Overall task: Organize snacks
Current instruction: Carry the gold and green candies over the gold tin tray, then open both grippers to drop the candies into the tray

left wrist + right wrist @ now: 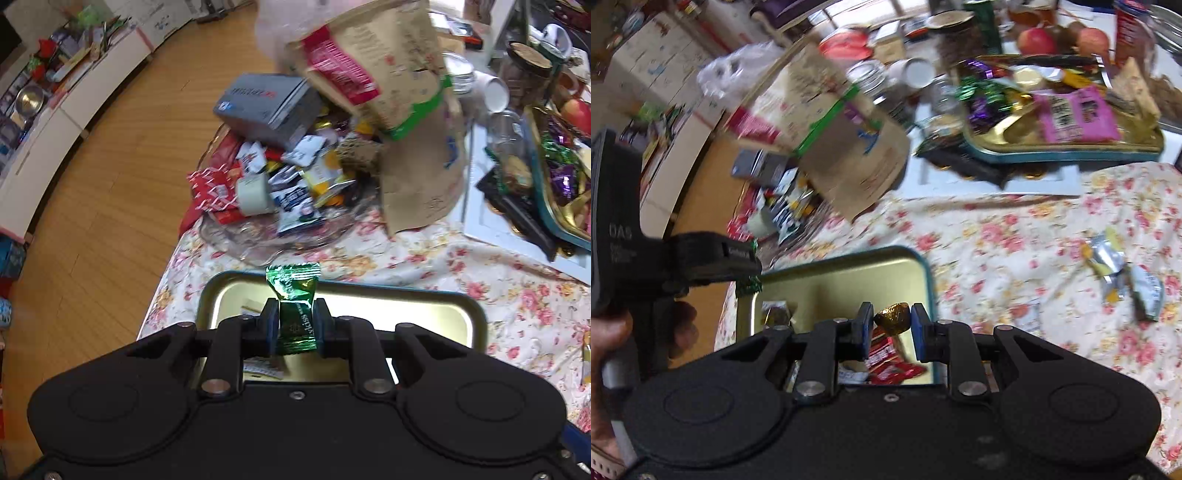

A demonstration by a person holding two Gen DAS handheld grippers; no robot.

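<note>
My left gripper [295, 314] is shut on a green foil-wrapped candy [293, 284], held upright over the far rim of a gold tray with a teal edge [369, 291]. My right gripper [892, 314] is shut on a round gold-foil chocolate [894, 320] above the same tray [849, 266]. Red-wrapped sweets [890, 362] and a few other pieces lie in the tray. In the right wrist view the left gripper [750, 262] shows at the tray's left corner, held by a hand [613, 332], with the green candy [749, 285] between its fingers.
A glass bowl [258, 243] heaped with mixed snacks and a grey box [266, 103] sits beyond the tray. Brown paper bags [399, 92] lean over it. A second tray [1052, 151] of sweets lies far right. Loose wrappers [1123, 273] rest on the floral tablecloth [1015, 236].
</note>
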